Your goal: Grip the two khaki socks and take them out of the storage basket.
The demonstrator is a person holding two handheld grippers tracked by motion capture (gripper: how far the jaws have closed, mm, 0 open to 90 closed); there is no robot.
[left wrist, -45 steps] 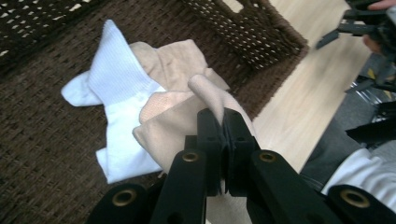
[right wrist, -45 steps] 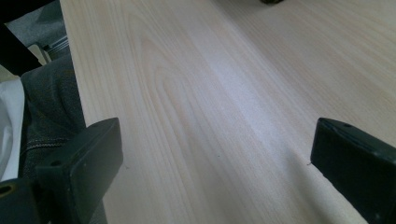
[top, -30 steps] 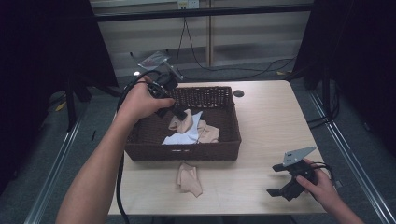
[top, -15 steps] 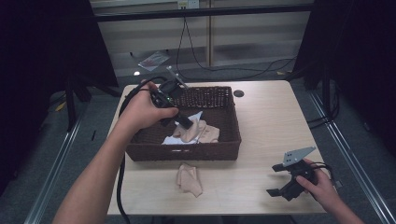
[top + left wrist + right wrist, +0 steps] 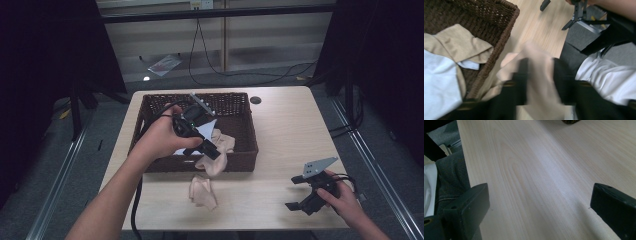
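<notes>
a: what do we have at nine o'clock on the table [image 5: 280, 130]?

b: the wicker basket [image 5: 247, 145], with white cloth [image 5: 439, 82] and tan cloth [image 5: 461, 45] inside. our left gripper [image 5: 209, 151] is over its six o'clock rim, jaws clamped on a beige cloth [image 5: 537, 75], though the blur makes the grip look softer than we'd like.

a: below that?

b: another beige piece [image 5: 202, 192] lying on the table.

a: and at four o'clock?

b: our right gripper [image 5: 298, 192], low over bare wood, jaws wide apart, holding nothing.
</notes>
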